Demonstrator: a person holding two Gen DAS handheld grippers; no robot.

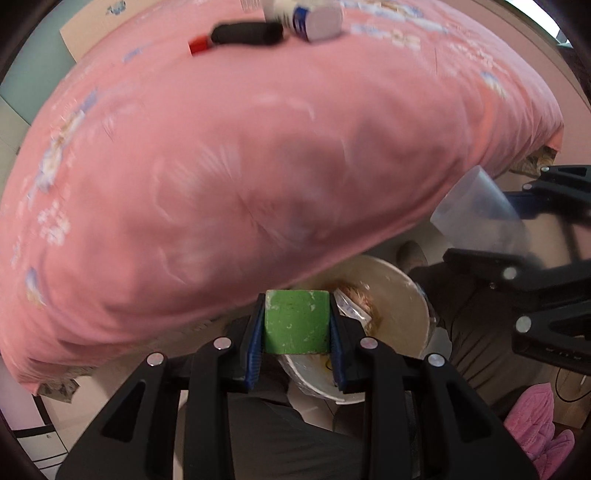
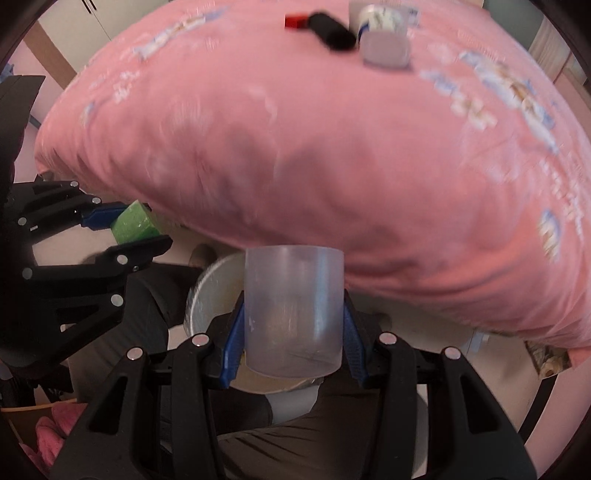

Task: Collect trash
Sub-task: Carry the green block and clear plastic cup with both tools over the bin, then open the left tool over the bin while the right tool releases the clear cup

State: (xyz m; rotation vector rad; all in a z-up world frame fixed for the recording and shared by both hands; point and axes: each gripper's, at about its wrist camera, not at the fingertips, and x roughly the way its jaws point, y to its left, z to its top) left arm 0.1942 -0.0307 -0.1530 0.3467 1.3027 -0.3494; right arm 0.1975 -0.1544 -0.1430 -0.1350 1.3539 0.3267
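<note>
The left hand-held gripper (image 1: pixel 297 325) is clamped on a green, scuffed block (image 1: pixel 296 321), and the right hand-held gripper (image 2: pixel 293 332) grips a translucent plastic cup (image 2: pixel 293 314). Both are held above a round white bin (image 1: pixel 402 295) that has crumpled wrappers inside, beside a pink bed (image 1: pixel 221 166). Farther back on the bed lie a black-and-red cylinder (image 1: pixel 240 35) and a white-and-blue container (image 1: pixel 314 18).

Home bedroom, pink bedspread (image 1: pixel 258 166), wardrobe doors (image 2: pixel 92 14)
</note>
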